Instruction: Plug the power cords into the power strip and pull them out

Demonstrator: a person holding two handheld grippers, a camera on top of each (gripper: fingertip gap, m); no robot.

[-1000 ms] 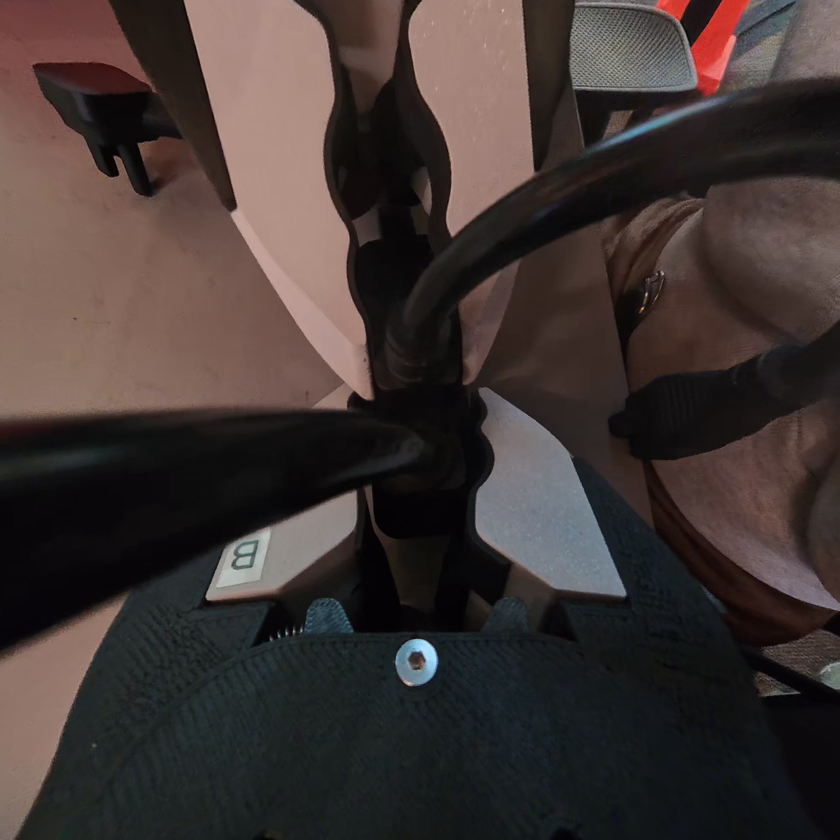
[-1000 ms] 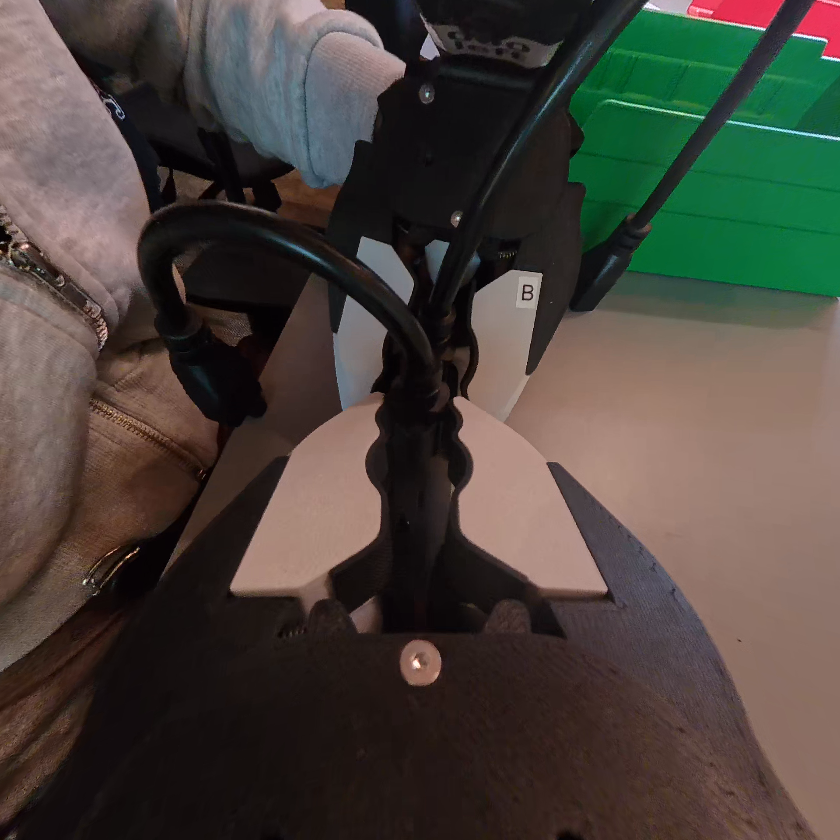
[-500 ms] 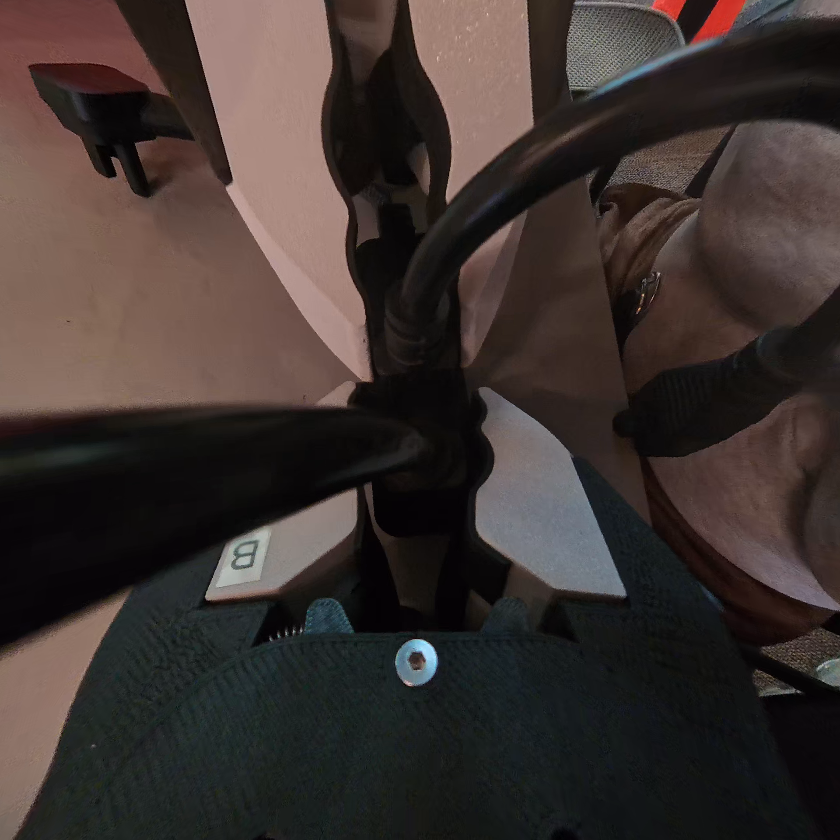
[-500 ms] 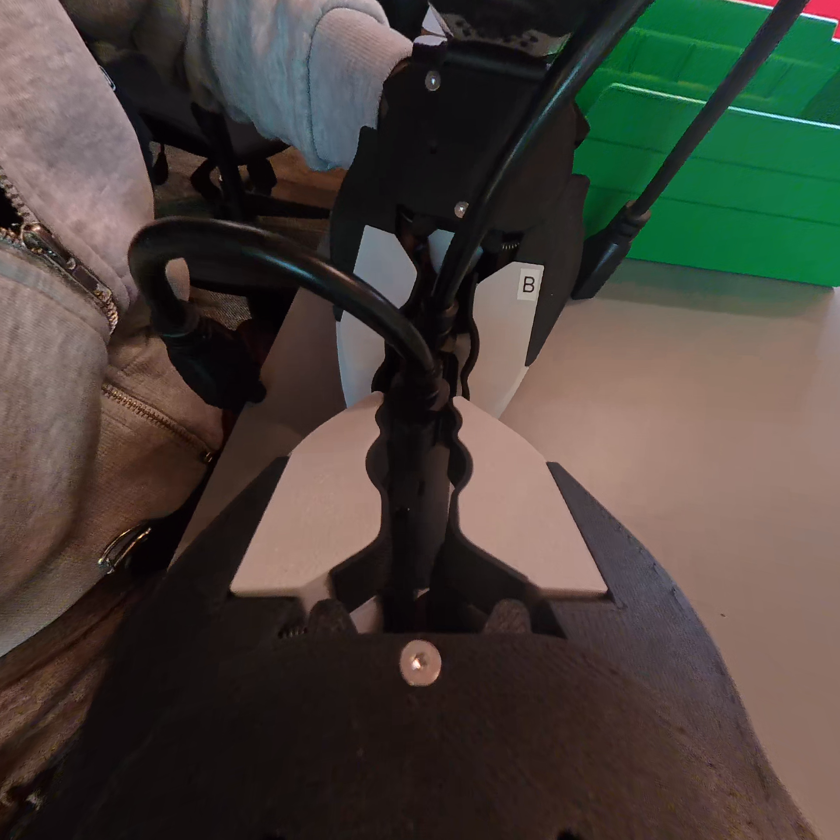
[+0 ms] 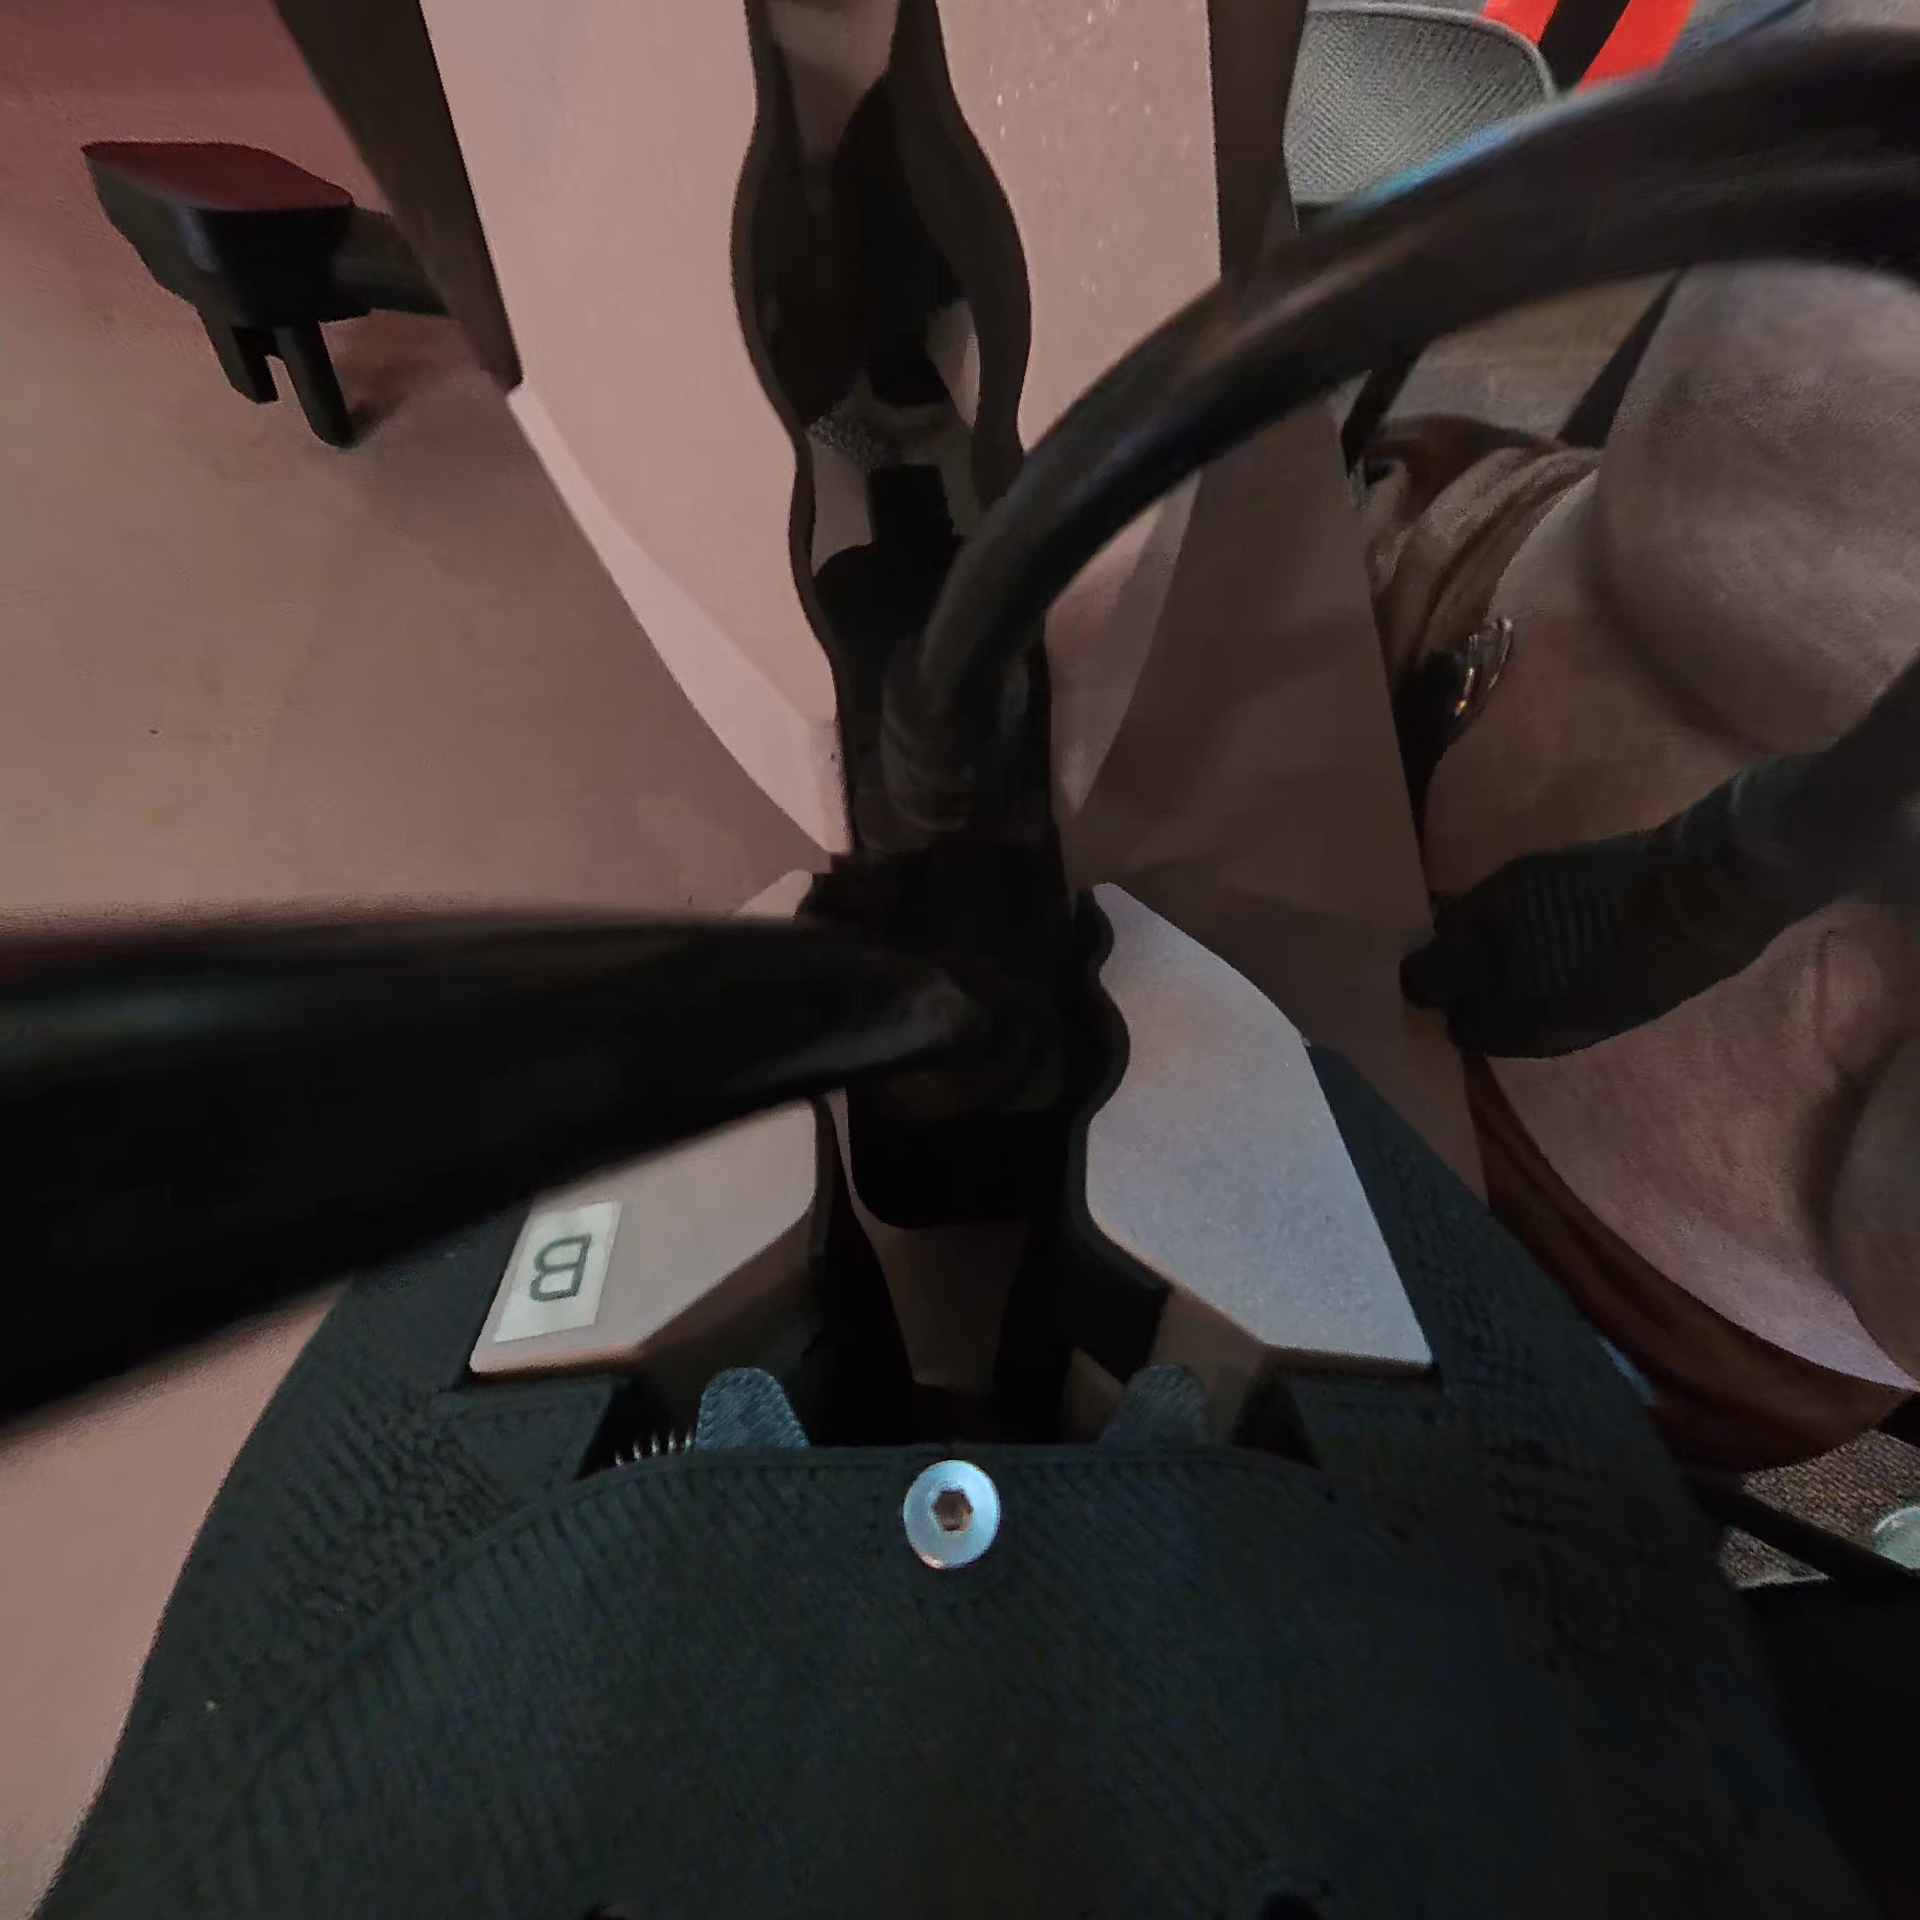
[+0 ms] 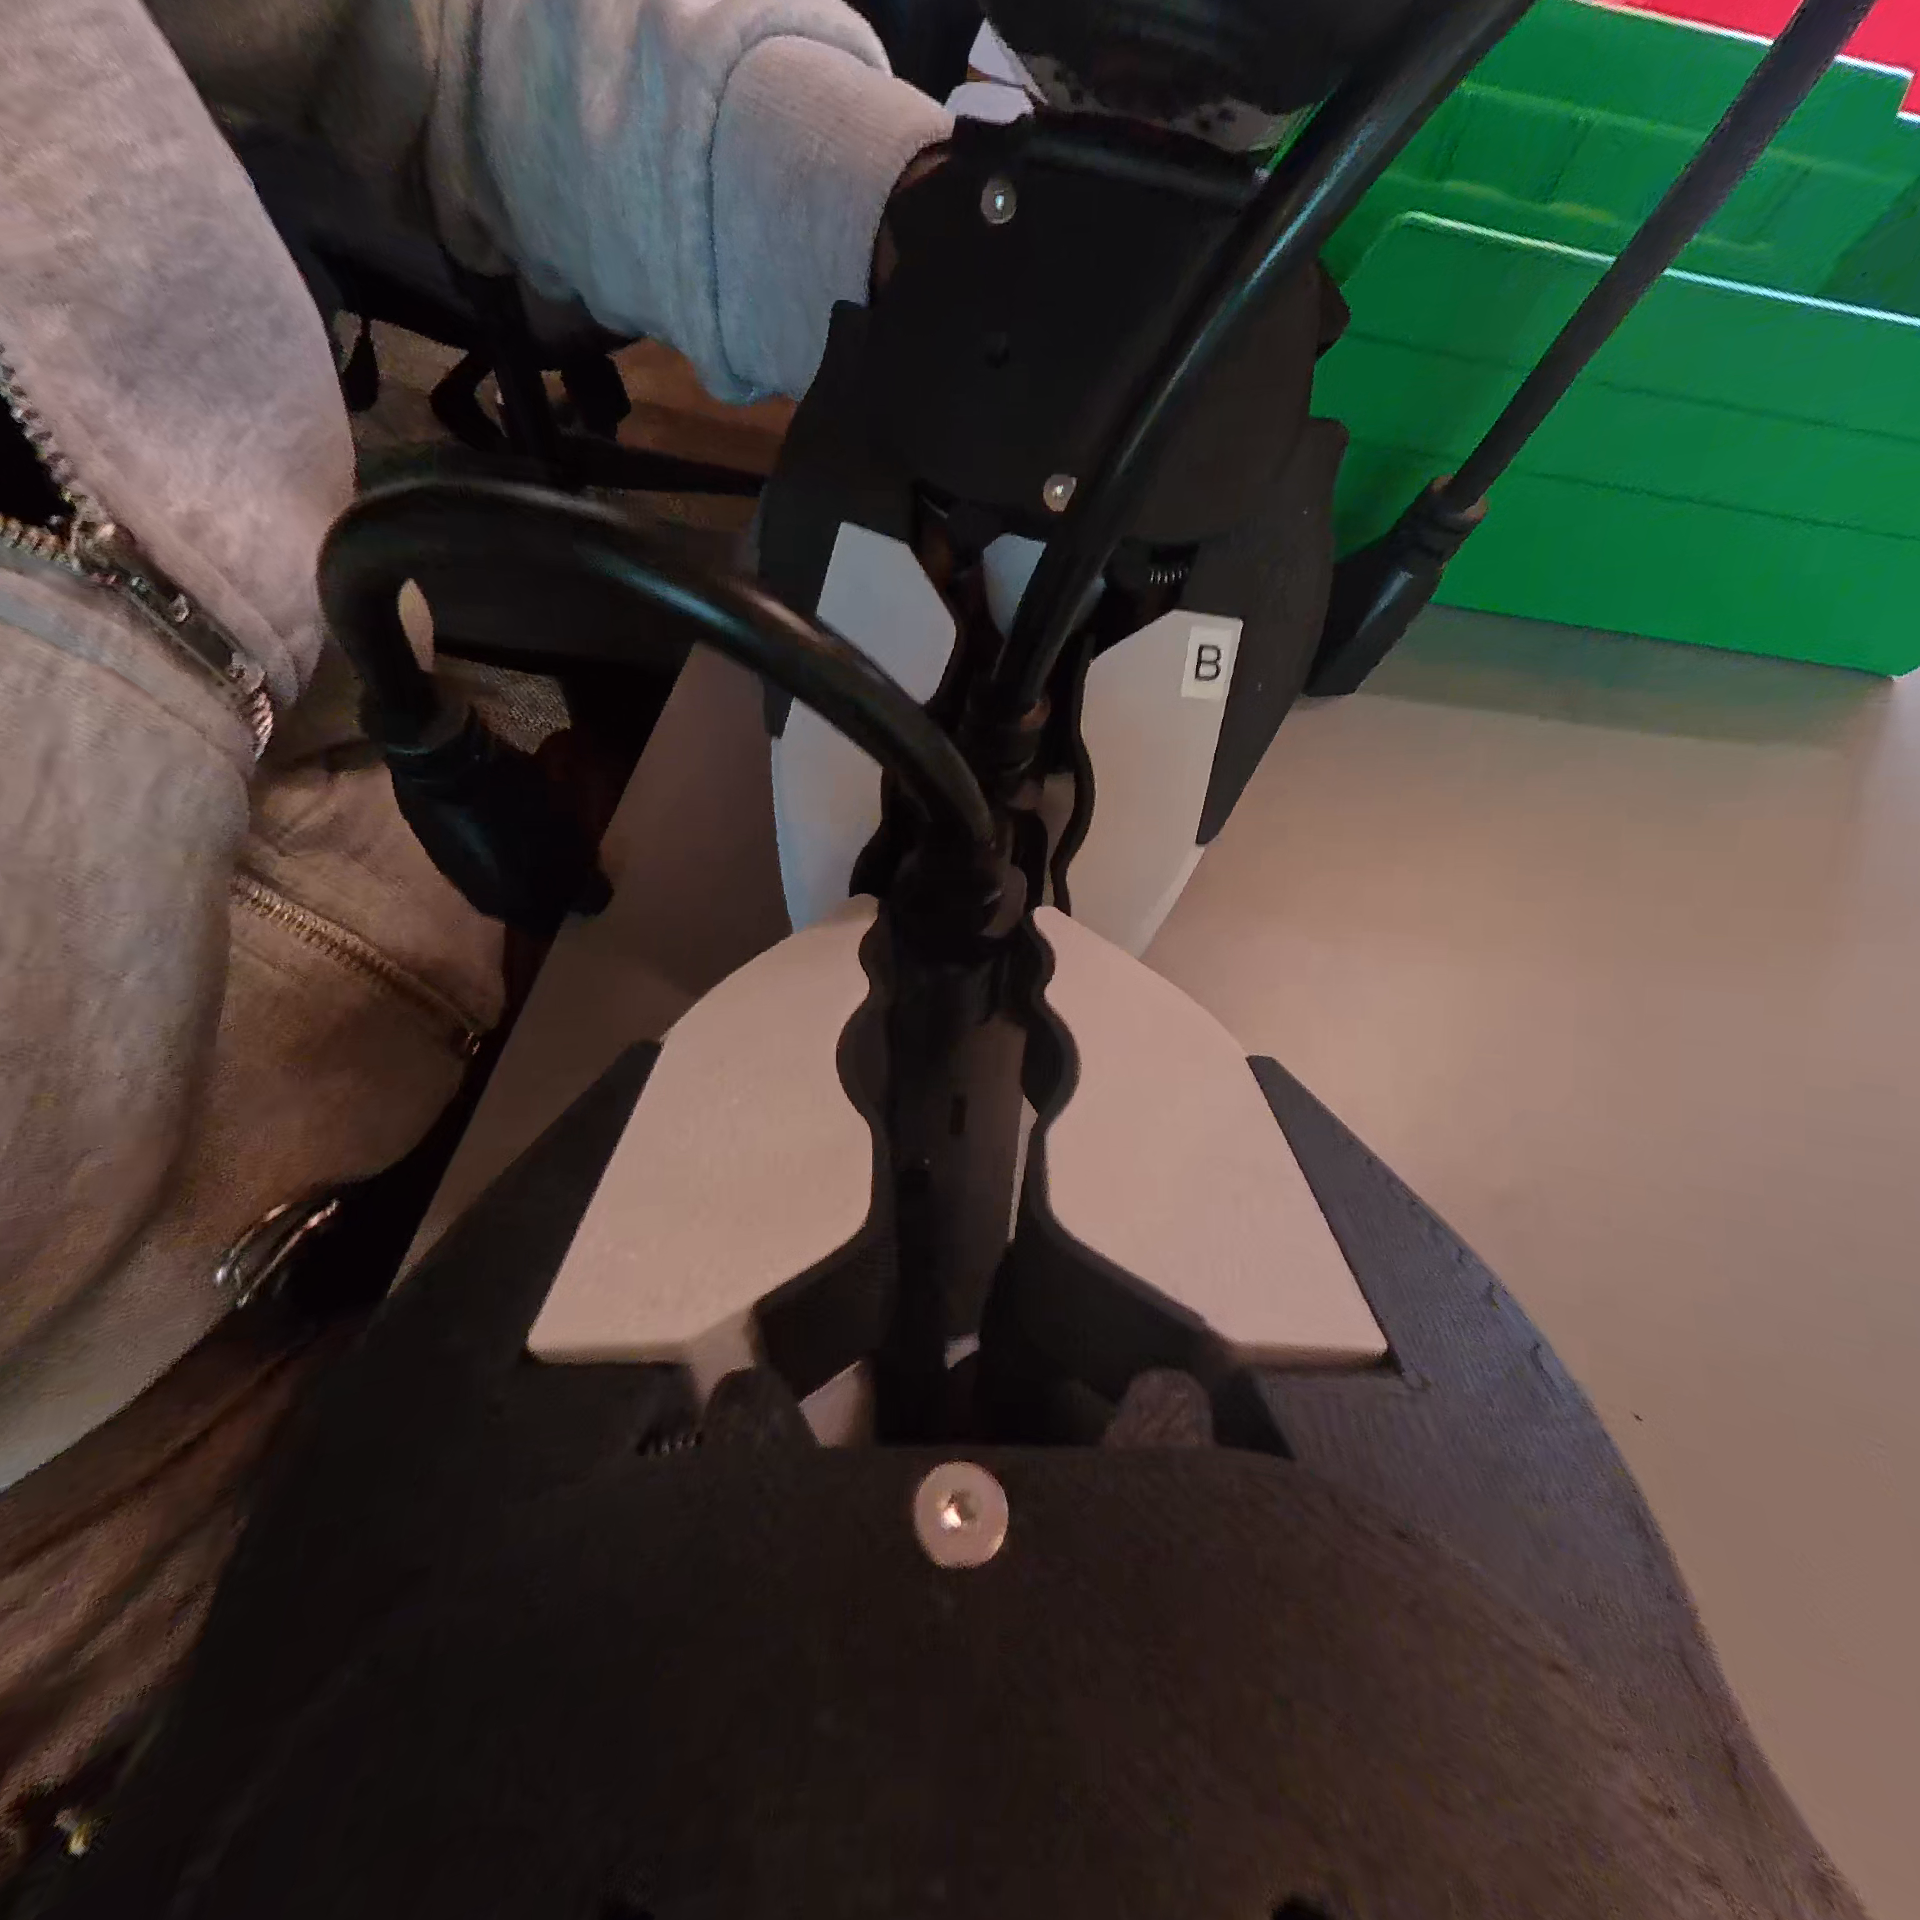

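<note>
My left gripper [image 5: 956, 935] and right gripper [image 6: 951, 925] meet tip to tip above the table. The left gripper is shut on a black connector [image 5: 966, 1153]; its cord [image 5: 416, 1060] runs off to the left. The right gripper is shut on a black cord end [image 6: 935, 1122]. Its cord [image 6: 665, 582] arcs left to a black plug [image 6: 478, 831] hanging by the person's lap. In the right wrist view the left gripper [image 6: 1023, 821] faces me. I cannot tell whether the two held ends are joined. No power strip is in view.
A loose black plug [image 5: 239, 249] lies on the beige table [image 5: 260, 675]; it also shows in the right wrist view [image 6: 1392, 592] in front of green bins [image 6: 1662, 436]. The person's grey sleeve [image 6: 675, 177] and jacket [image 6: 135, 831] are close on one side. Left tips to right tips: about 4 centimeters.
Both grippers stay shut and tip to tip. The pair has shifted slightly, and the cord loop with the hanging plug has moved a little relative to the person's lap.
</note>
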